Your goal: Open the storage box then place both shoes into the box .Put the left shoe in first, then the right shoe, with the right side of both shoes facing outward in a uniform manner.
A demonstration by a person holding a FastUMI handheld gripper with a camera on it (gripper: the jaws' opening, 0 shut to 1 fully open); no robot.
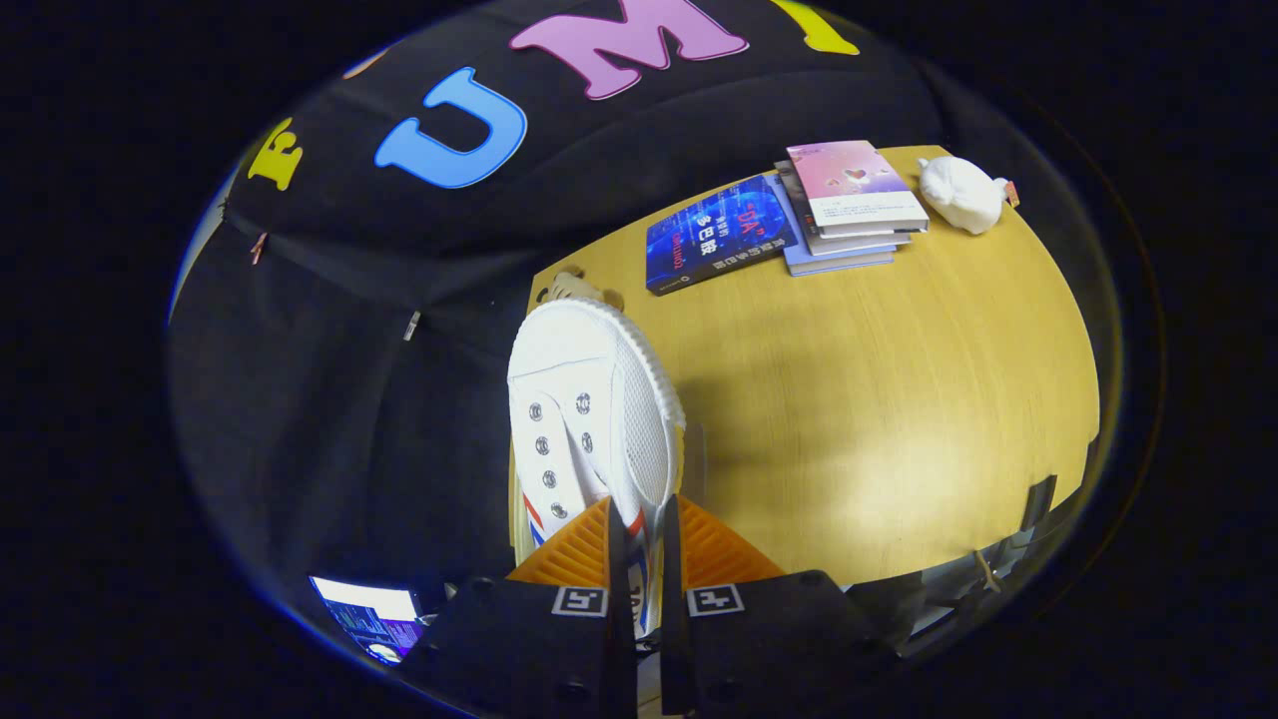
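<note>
The claw [639, 544] sits at the bottom centre of the frame, its two fingers drawn close together and clamped on the rim of a white shoe [589, 409]. The thin side wall of the shoe runs down between the fingers, so both press on it. The shoe extends away from the fingers toward the middle of the frame, tilted on its side, with its metal eyelets and mesh panel facing the camera and a red and blue stripe visible near the fingers.

Beyond and to the right of the shoe lies the wooden surface [879, 399]. In the upper right of the frame, a dark blue book [714, 240] lies flat on it, with a stack of books [849, 205] just beside it. A white stuffed item [960, 193] rests beside the stack, at the far edge. A lit screen [369, 617] shows at the lower left.
</note>
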